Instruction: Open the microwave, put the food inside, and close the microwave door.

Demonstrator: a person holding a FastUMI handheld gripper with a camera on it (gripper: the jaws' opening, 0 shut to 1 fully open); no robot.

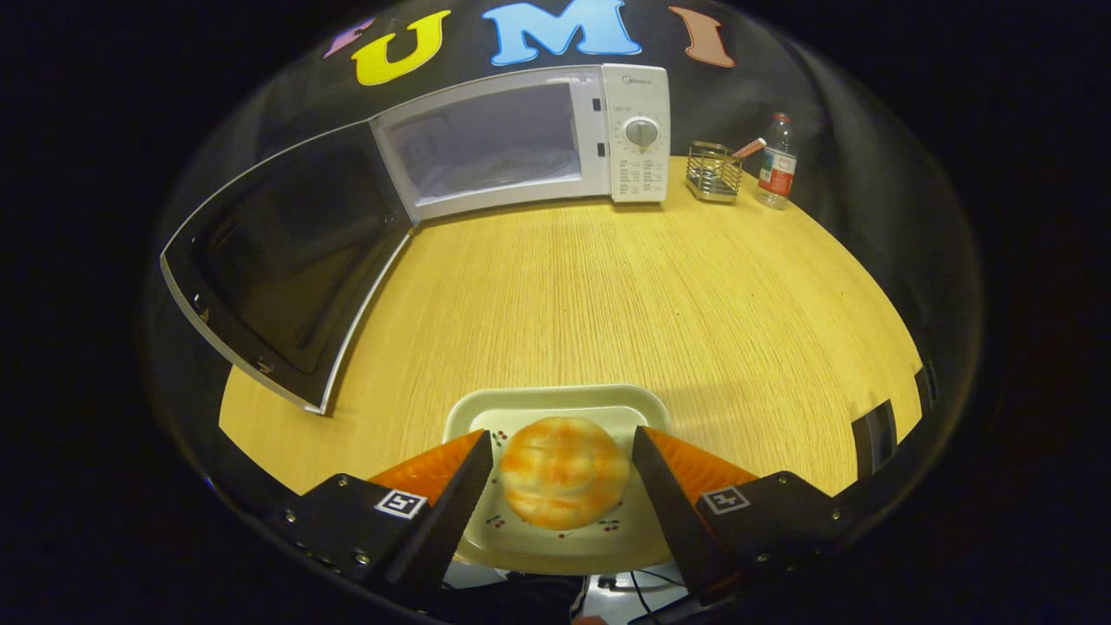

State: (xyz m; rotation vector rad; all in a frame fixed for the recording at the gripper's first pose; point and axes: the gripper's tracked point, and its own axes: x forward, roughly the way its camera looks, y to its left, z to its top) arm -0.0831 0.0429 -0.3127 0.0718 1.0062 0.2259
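Observation:
A white microwave [555,139] stands at the back of the wooden table [608,295]. Its door [278,260] is swung wide open to the left, and the lit cavity [486,143] has nothing in it. Near the table's front edge sits a small cream plate [555,404] with a round orange-and-white bun [562,471] on it. My gripper [562,469] is open and low over the plate, one finger on each side of the bun. Thin gaps show between the bun and the fingers [473,486].
A wire holder [713,172] with a utensil in it and a small water bottle [777,161] stand to the right of the microwave. The open door juts out over the table's left side. Bare tabletop lies between the plate and the microwave.

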